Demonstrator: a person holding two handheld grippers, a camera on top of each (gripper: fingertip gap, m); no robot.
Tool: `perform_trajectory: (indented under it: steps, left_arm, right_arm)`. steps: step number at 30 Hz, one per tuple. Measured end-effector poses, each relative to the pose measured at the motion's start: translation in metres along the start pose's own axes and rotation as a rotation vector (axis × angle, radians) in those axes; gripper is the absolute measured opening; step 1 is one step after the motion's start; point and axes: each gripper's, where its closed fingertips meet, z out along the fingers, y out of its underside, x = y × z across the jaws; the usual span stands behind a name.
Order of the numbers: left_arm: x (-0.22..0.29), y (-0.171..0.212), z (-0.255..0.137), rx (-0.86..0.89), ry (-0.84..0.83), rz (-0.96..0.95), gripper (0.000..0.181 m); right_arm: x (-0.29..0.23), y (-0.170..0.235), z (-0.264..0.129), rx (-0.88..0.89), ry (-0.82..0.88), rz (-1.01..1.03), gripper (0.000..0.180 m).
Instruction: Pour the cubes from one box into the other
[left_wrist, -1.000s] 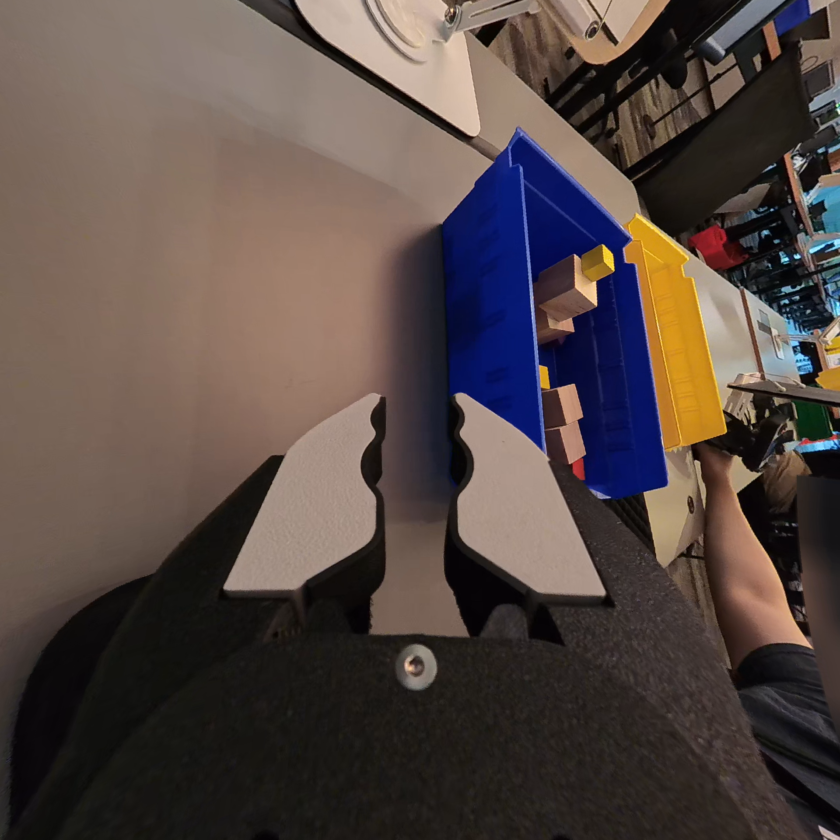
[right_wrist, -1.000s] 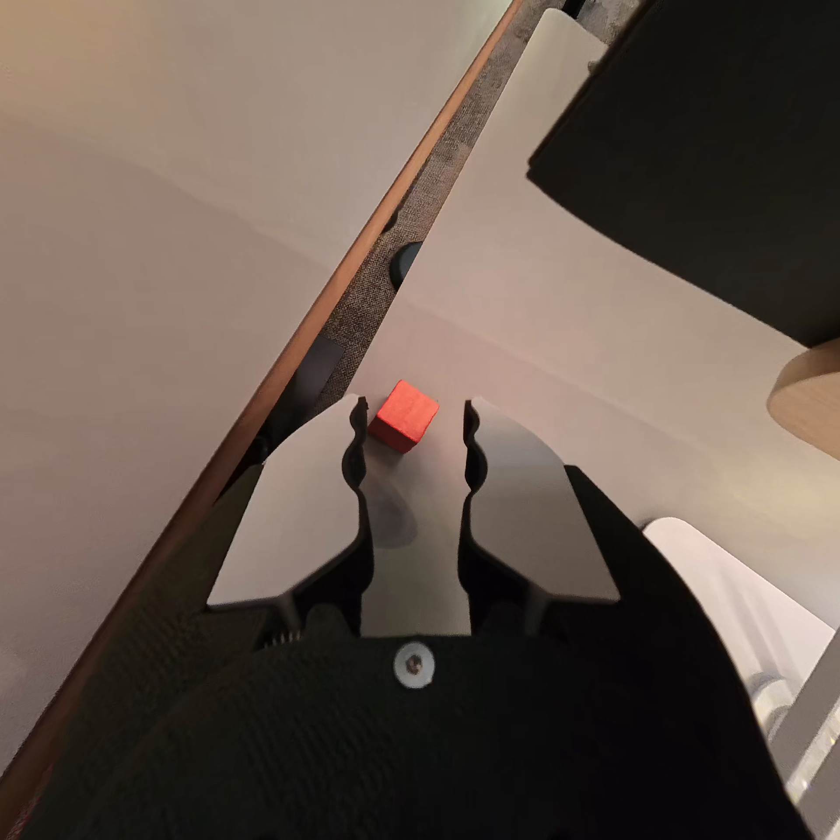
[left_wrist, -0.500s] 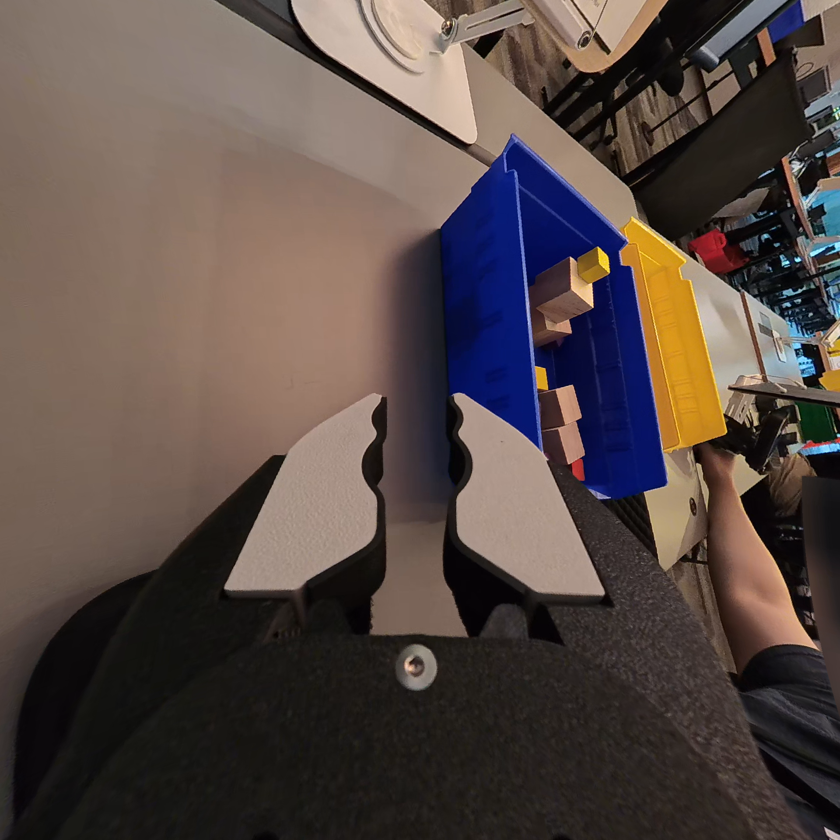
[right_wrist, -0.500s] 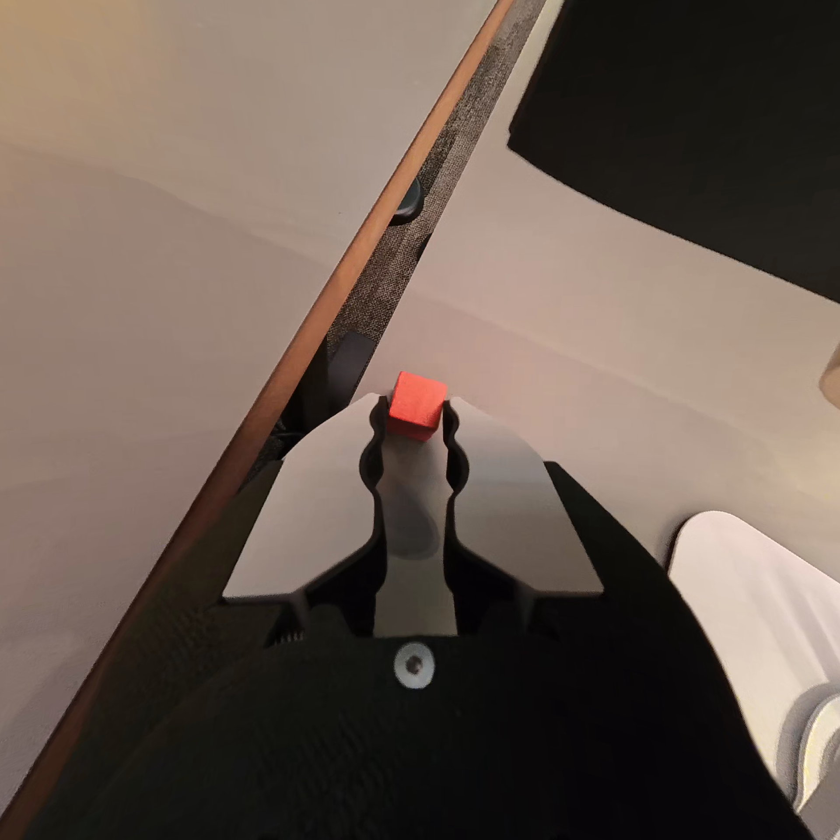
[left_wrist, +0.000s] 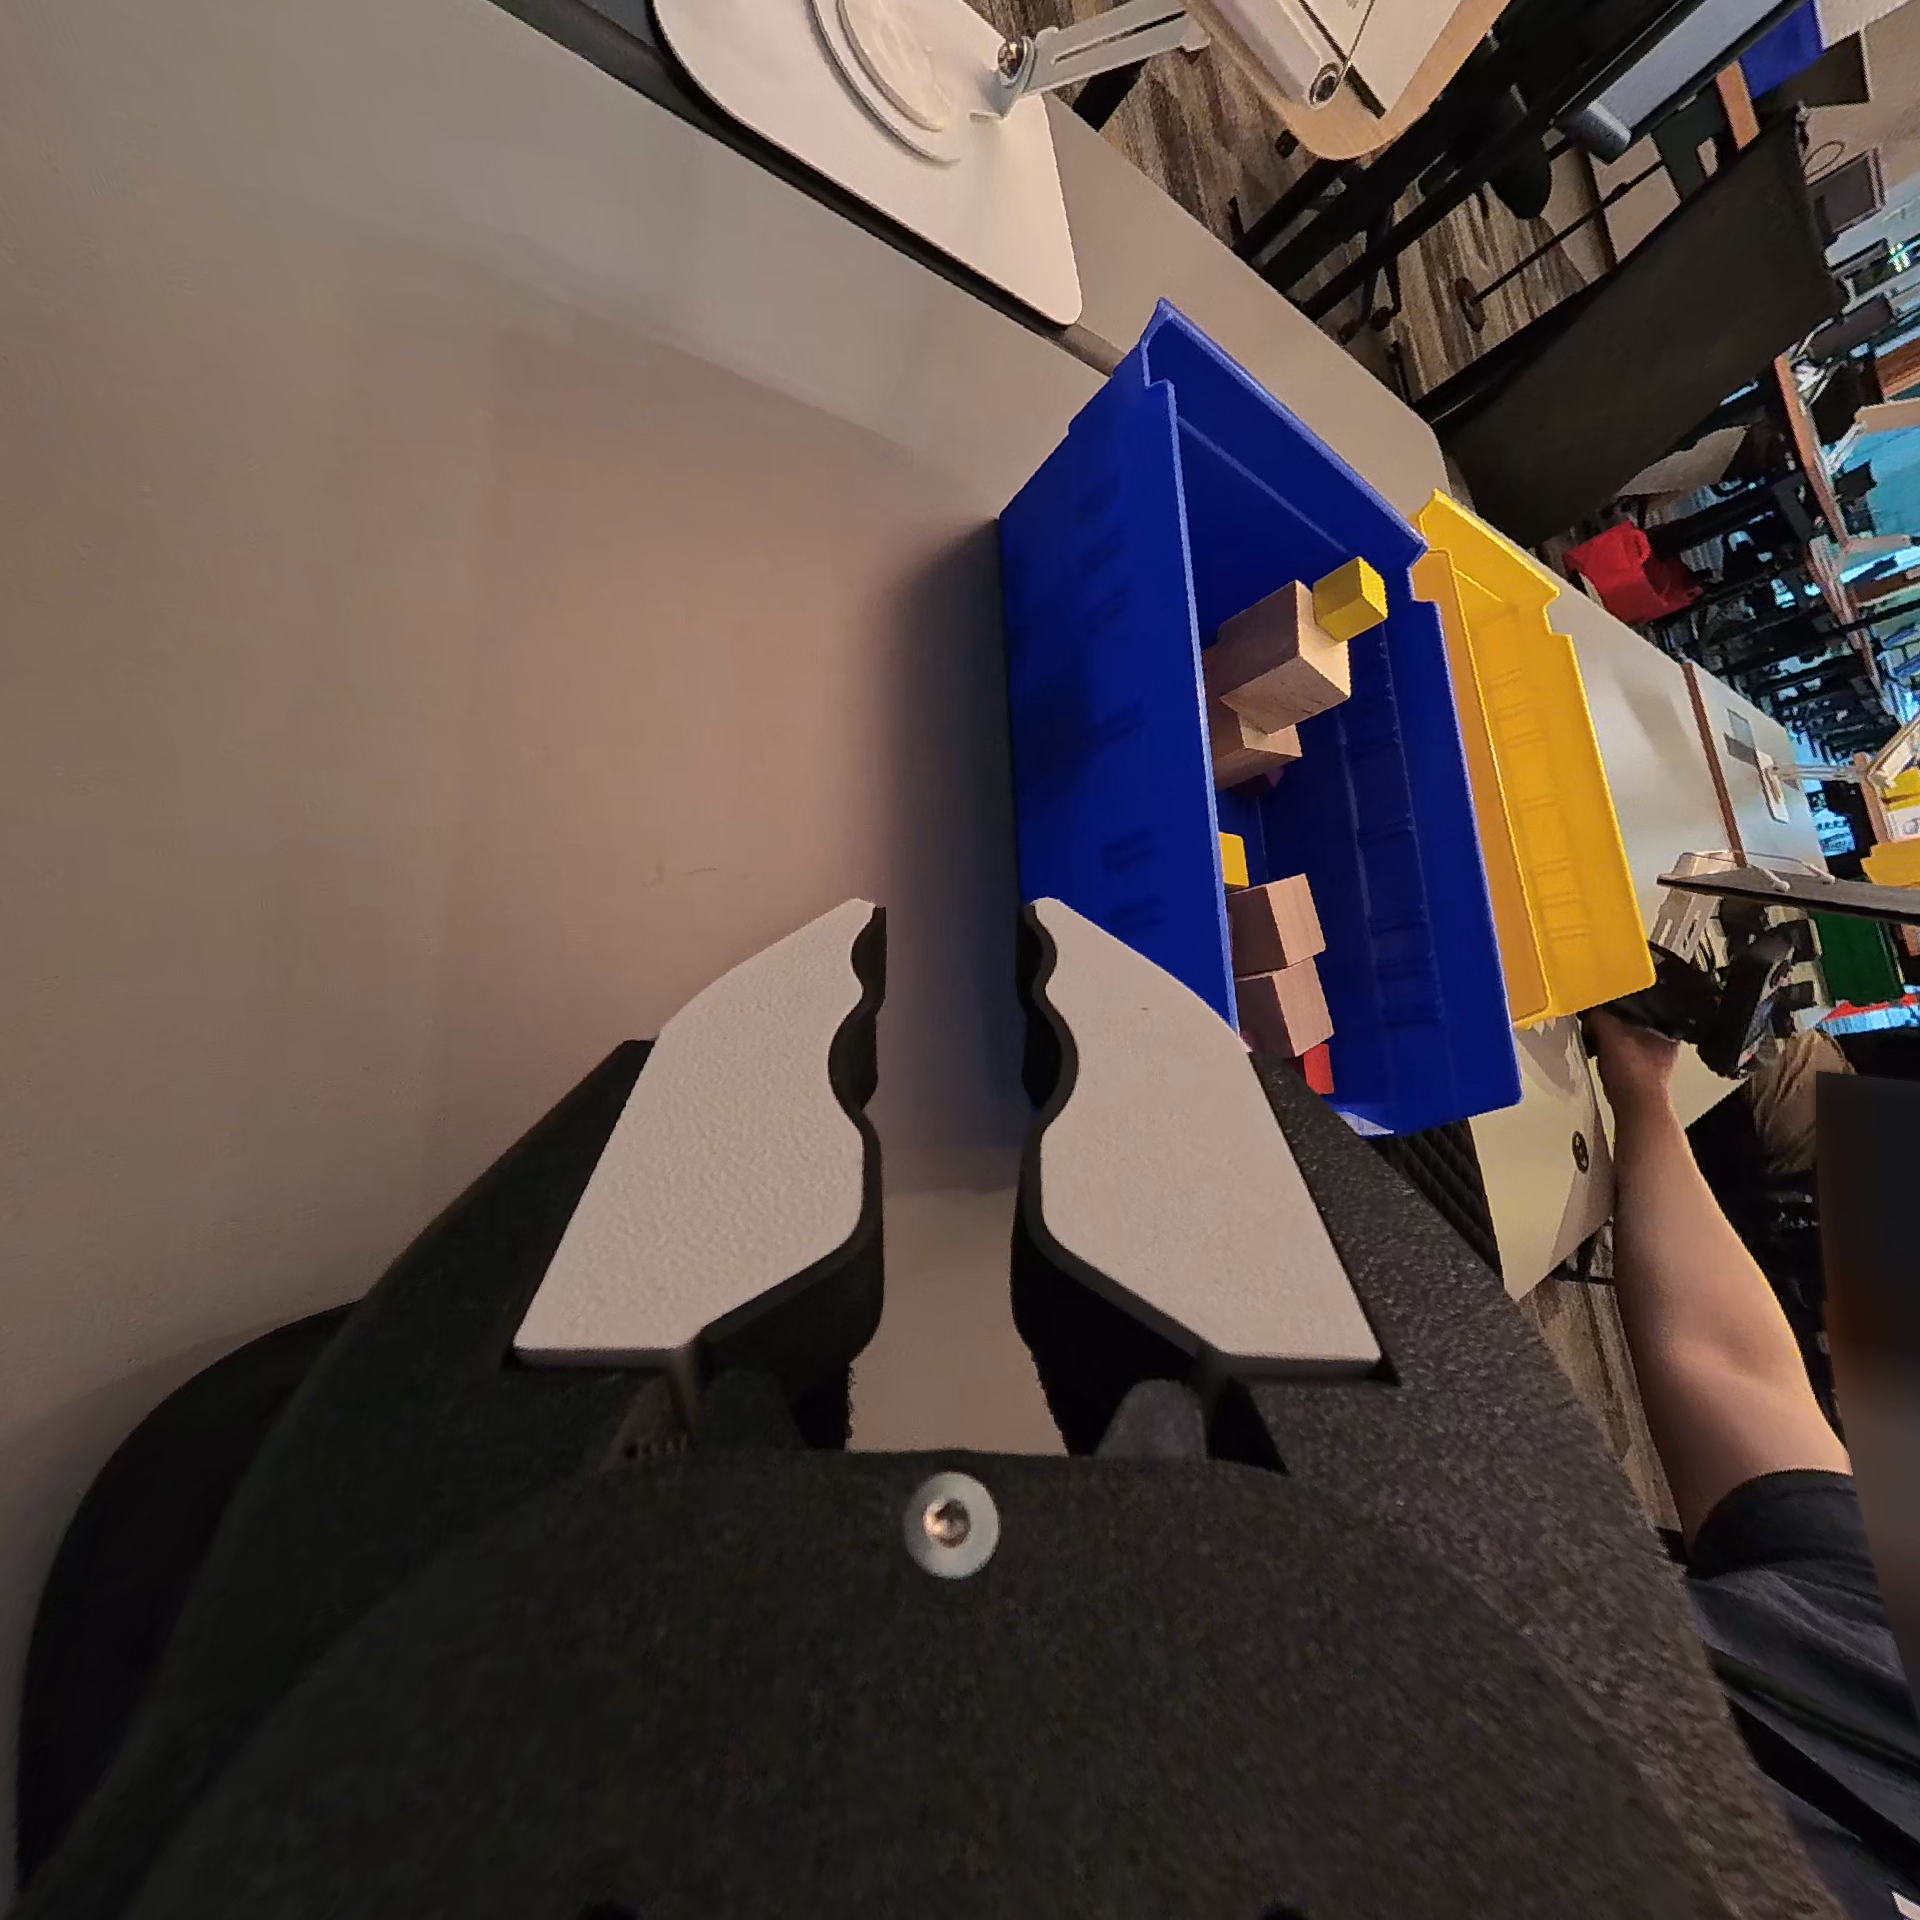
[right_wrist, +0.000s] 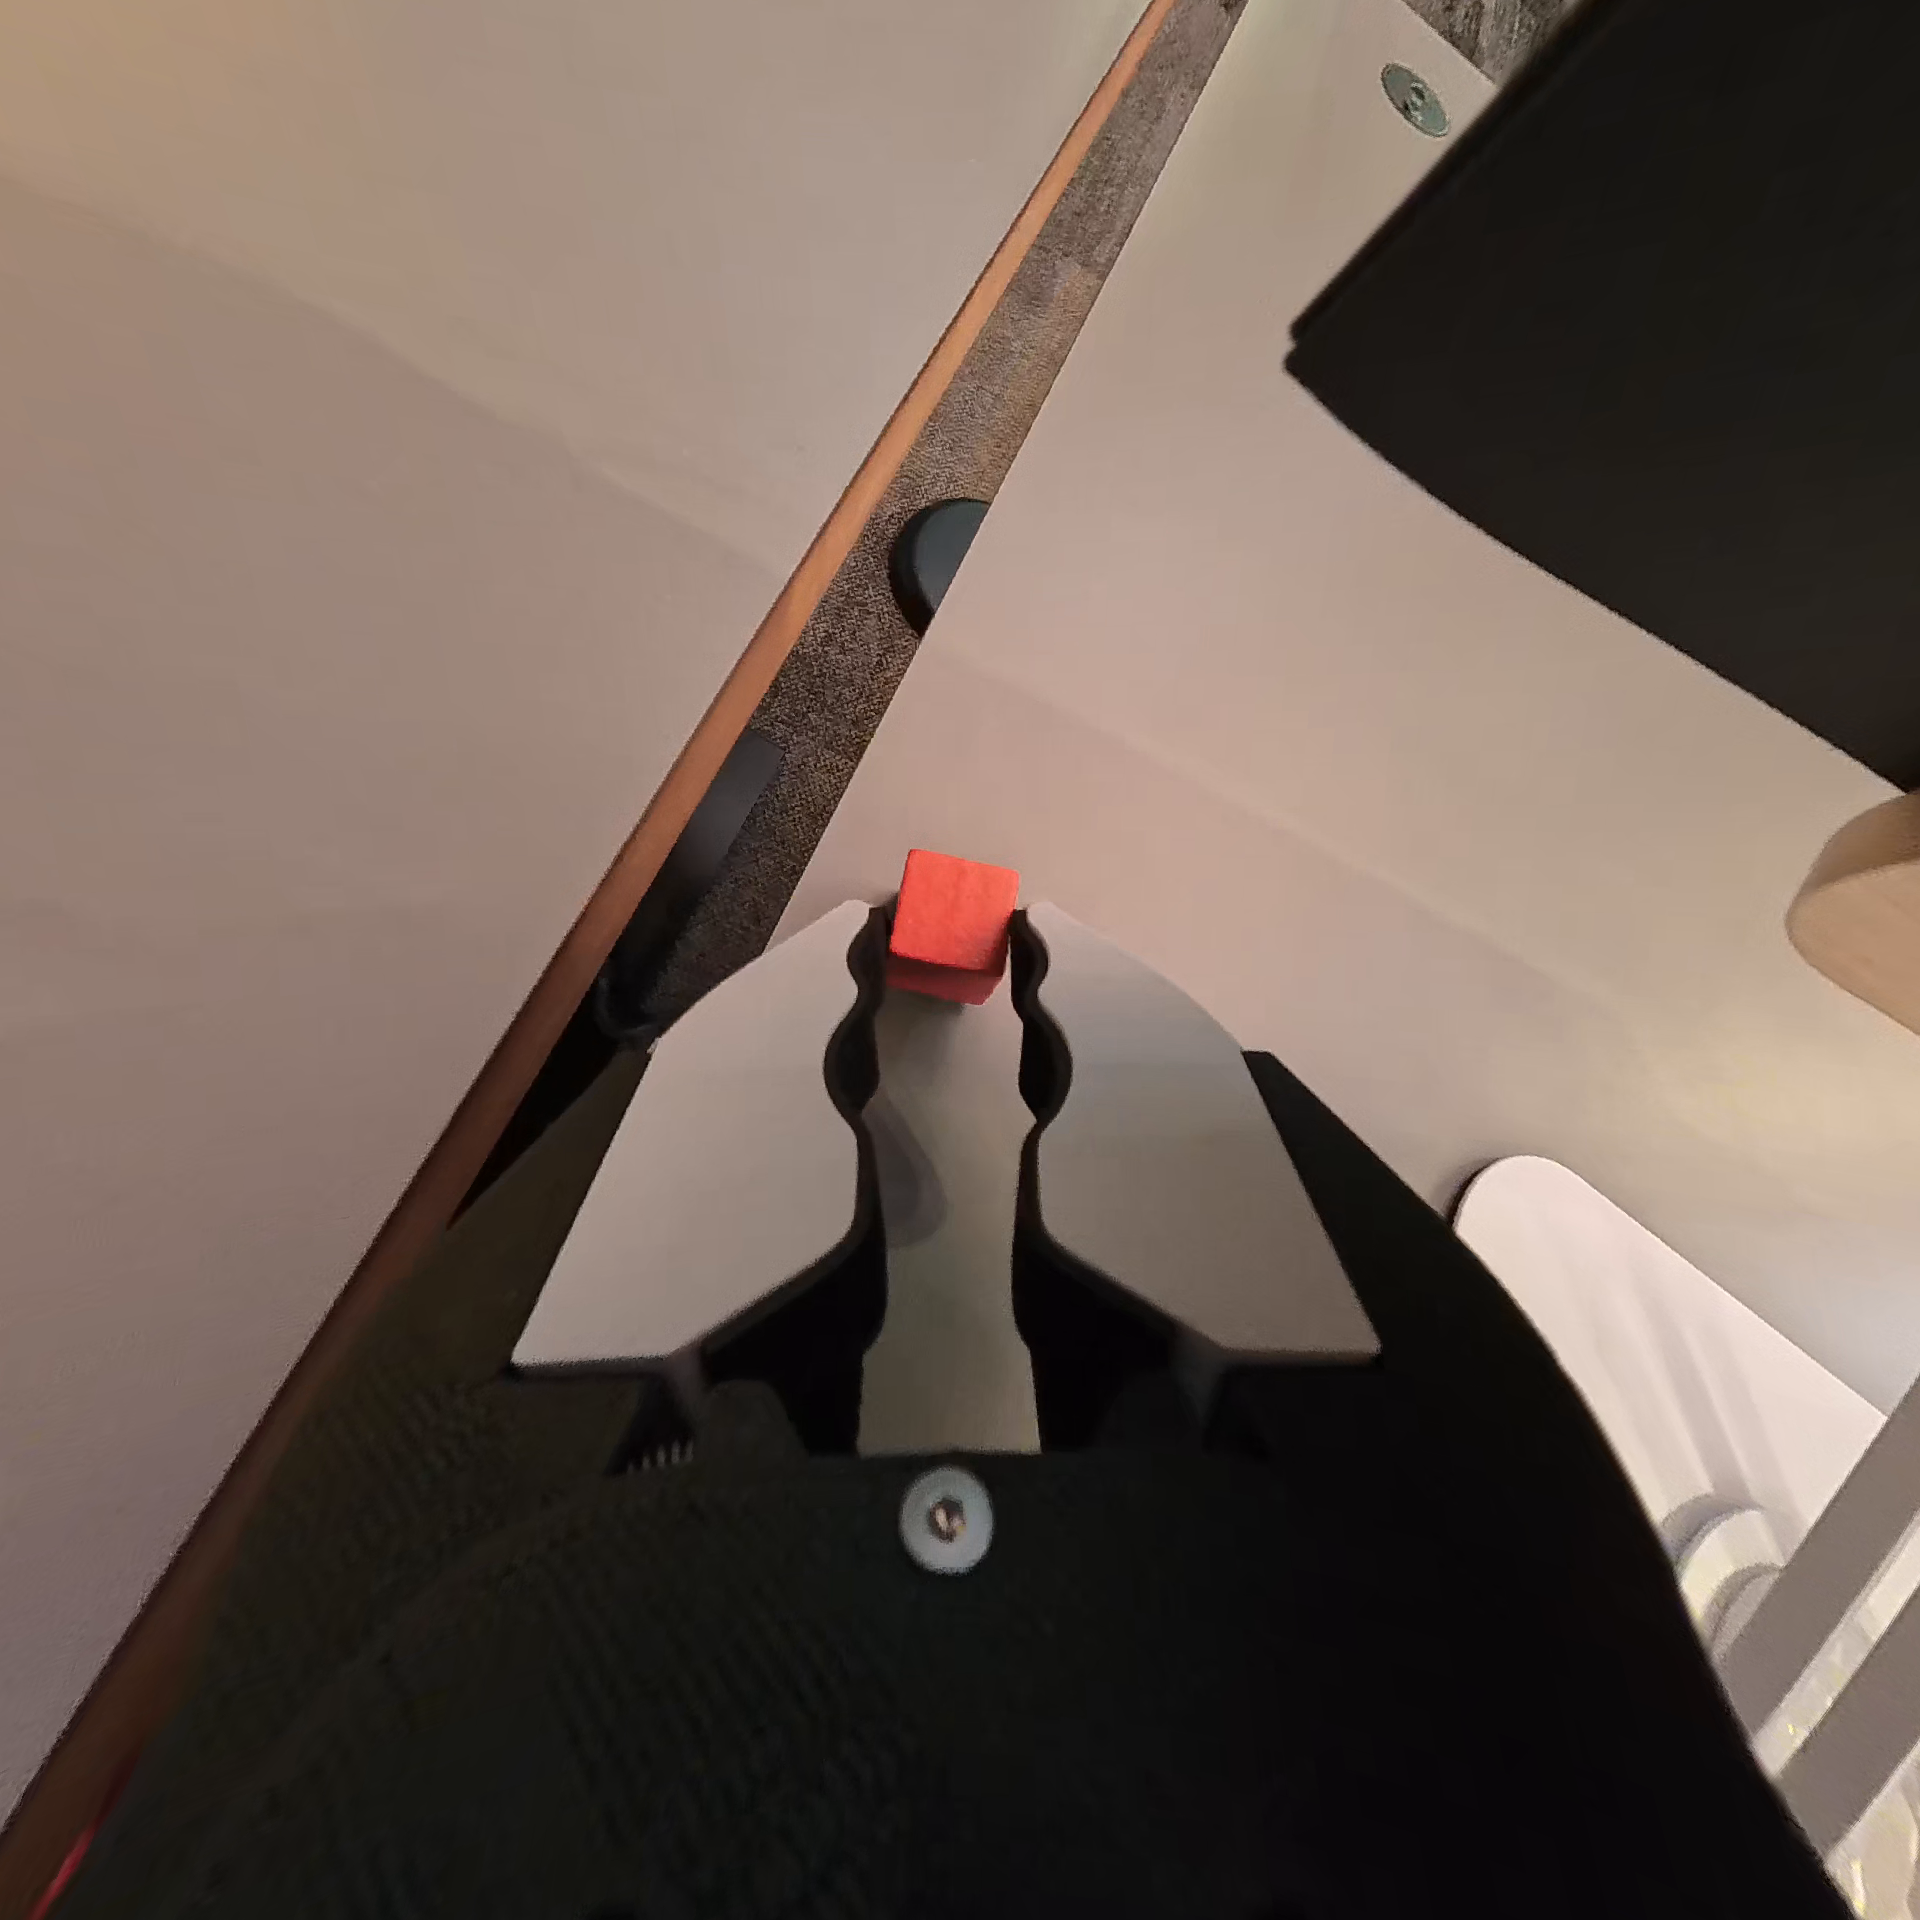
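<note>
Cube (right_wrist: 951, 925), red, sits pinched at the very tips of our right tongs (right_wrist: 948, 935), clear of the desk (right_wrist: 1299, 831); we judge it a stray being returned. Left tongs (left_wrist: 951, 997) hang apart and empty beside the blue box (left_wrist: 1101, 727), which holds the other cubes (left_wrist: 1278, 665). Yellow box (left_wrist: 1538, 790) lies just beyond, apparently emptied.
</note>
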Motion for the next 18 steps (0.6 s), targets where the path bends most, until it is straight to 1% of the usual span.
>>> perform_trajectory:
  steps: [5, 9, 15, 18]
  left_arm:
    - [-0.001, 0.001, -0.001, 0.000, 0.006, 0.000, 0.024]
    - [-0.007, 0.001, -0.003, 0.008, -0.001, 0.005, 0.024]
    - [-0.015, 0.001, -0.008, 0.022, 0.020, -0.002, 0.023]
    - [-0.019, 0.005, -0.012, 0.028, 0.025, -0.001, 0.024]
  right_arm:
    - [-0.001, 0.004, -0.006, -0.012, 0.009, 0.005, 0.023]
    - [-0.001, 0.003, -0.020, -0.018, 0.030, 0.001, 0.023]
    - [0.003, -0.024, -0.060, 0.020, 0.084, -0.040, 0.023]
    - [-0.010, -0.046, -0.079, 0.072, 0.090, -0.065, 0.023]
